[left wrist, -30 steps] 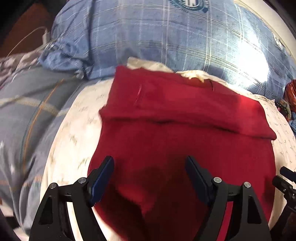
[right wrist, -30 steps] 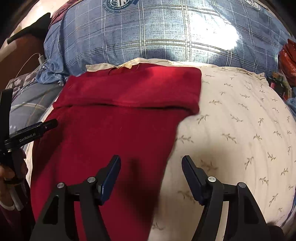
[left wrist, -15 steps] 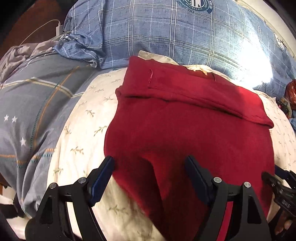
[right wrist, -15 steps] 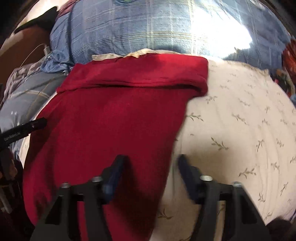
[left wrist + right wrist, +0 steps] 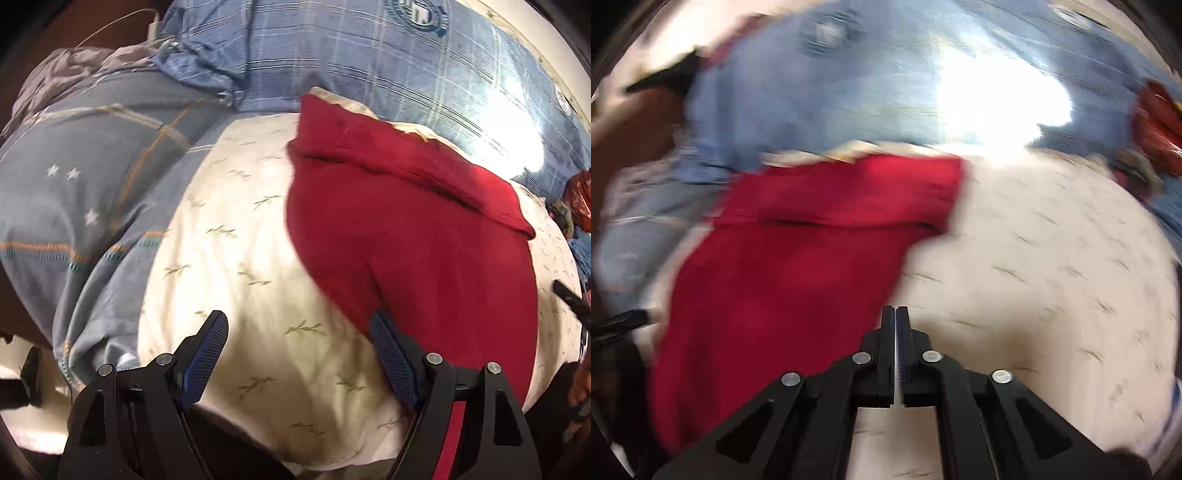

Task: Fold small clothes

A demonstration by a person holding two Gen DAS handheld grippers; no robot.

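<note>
Red garment [image 5: 417, 236] lies flat on cream leaf-print cushion [image 5: 236, 251], far edge already folded over. Left gripper [image 5: 299, 354] spread wide, empty, over garment's near-left edge. Right gripper [image 5: 896, 325] pressed together at near-right edge; view blurred, can't tell if pinching cloth. Tip: grab both near corners evenly, lift w/ matched height, lay toward far fold.

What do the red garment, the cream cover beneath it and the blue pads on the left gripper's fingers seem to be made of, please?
Red garment: soft matte knit or fleece, probably; it drapes without shine, weave too blurred to tell.
Cream cover: thin woven cloth, likely cotton, printed with small leaf sprigs and wrinkling softly.
Blue pads: rubbery or plastic, judging by the fine grid texture.
</note>
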